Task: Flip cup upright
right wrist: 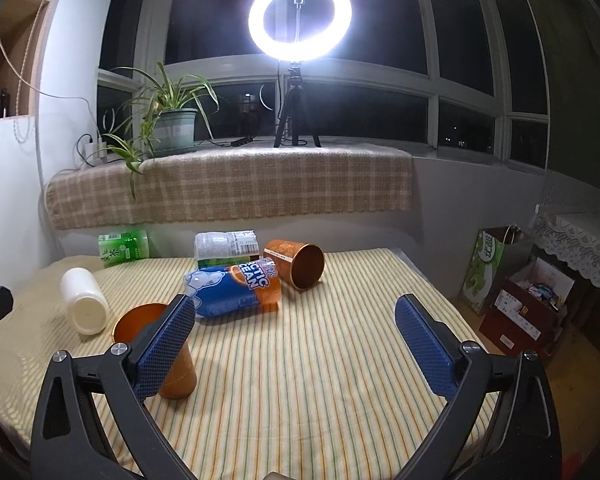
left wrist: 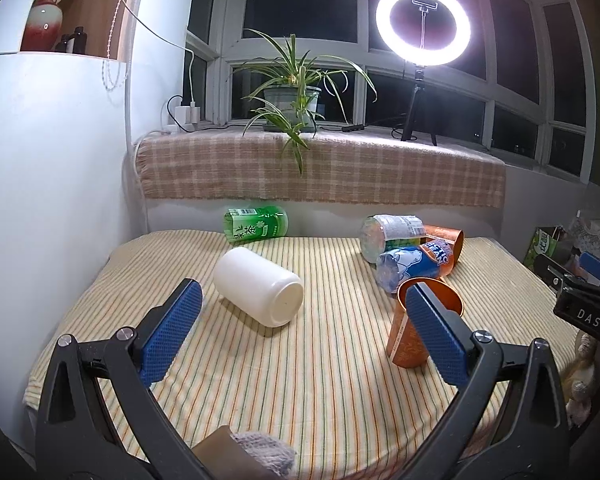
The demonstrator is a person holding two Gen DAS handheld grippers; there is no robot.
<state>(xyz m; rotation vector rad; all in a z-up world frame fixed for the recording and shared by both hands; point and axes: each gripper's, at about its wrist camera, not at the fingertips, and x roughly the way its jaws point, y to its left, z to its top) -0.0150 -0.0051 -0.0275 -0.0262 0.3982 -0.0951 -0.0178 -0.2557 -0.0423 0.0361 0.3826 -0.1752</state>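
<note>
Lying mouth-out beyond the wide-open, empty right gripper (right wrist: pixel 296 332), far copper cup (right wrist: pixel 296 263) touches blue bottle (right wrist: pixel 230 290); risk: rolling it; upright copper cup (right wrist: pixel 160 350) by left finger may topple; left gripper (left wrist: pixel 304 328) equally wide, empty.

Upright orange cup (right wrist: pixel 176 372) half hidden behind a blue claw pad (right wrist: pixel 162 350) in both views

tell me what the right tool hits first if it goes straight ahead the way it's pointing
Probably the lying orange cup, roughly centred ahead of the open right tool; the blue bottle lies slightly left, though depth is unclear.
</note>
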